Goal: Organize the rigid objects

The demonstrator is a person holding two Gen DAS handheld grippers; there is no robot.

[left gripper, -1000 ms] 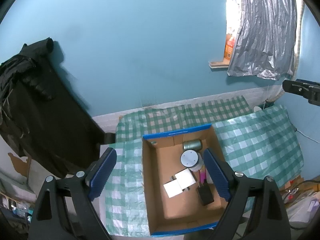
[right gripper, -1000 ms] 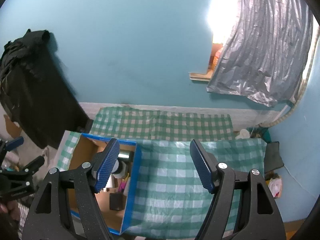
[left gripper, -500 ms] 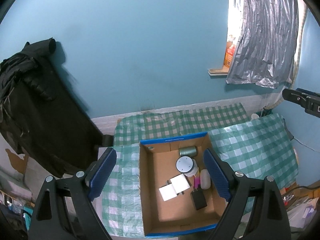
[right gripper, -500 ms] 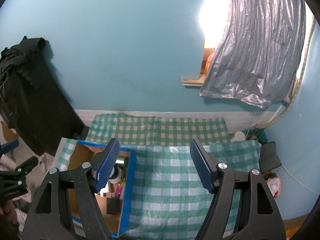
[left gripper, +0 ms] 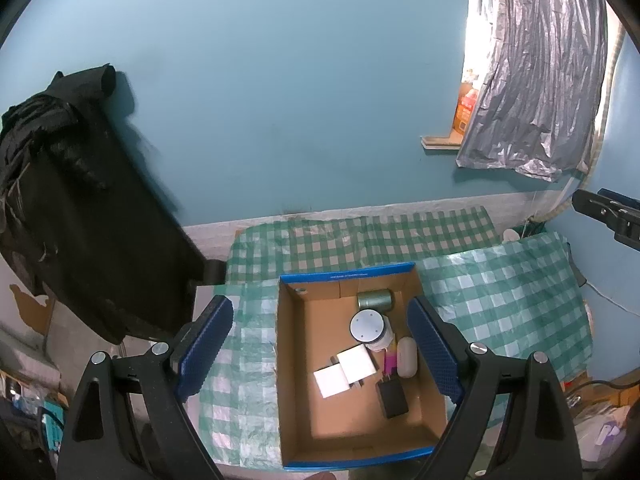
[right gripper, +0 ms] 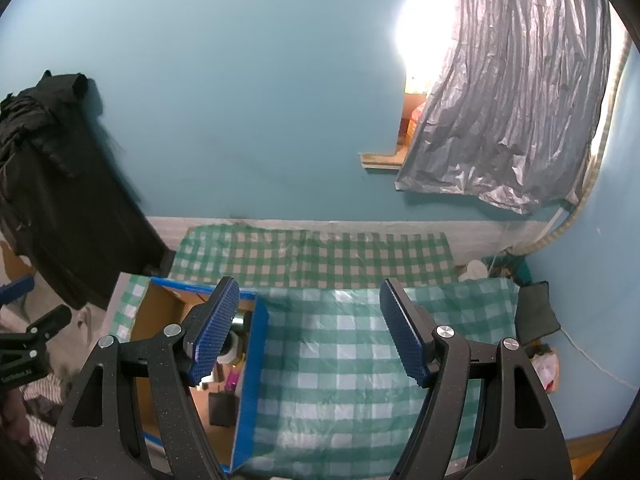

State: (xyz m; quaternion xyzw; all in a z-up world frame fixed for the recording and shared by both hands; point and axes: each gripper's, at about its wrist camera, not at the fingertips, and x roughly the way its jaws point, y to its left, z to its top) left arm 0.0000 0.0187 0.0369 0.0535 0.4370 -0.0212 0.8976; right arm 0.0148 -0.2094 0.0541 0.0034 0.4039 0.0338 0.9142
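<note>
Two views are given. In the left wrist view, the left hand-held gripper (left gripper: 320,350) is seen with its blue-padded jaws spread wide and nothing held between them. Below it, a cardboard box (left gripper: 296,368) with blue edges is set on a green-and-white checked cloth (left gripper: 500,300) covering the tabletop. Inside the box are gathered a metal can (left gripper: 374,299) lying on its side at the far wall, a round white-lidded jar (left gripper: 370,329), two white square blocks (left gripper: 344,372) side by side, a white oval case (left gripper: 407,357), a pink item (left gripper: 390,360) and a black adapter (left gripper: 392,399). A dark garment (left gripper: 80,208) is hung on the blue wall at the left.

In the right wrist view, the right hand-held gripper (right gripper: 310,338) is likewise held apart and empty, over bare checked cloth. The box is seen at the lower left, partly hidden behind the left finger (right gripper: 214,330). A silver sheet (right gripper: 512,120) is draped over a bright window
</note>
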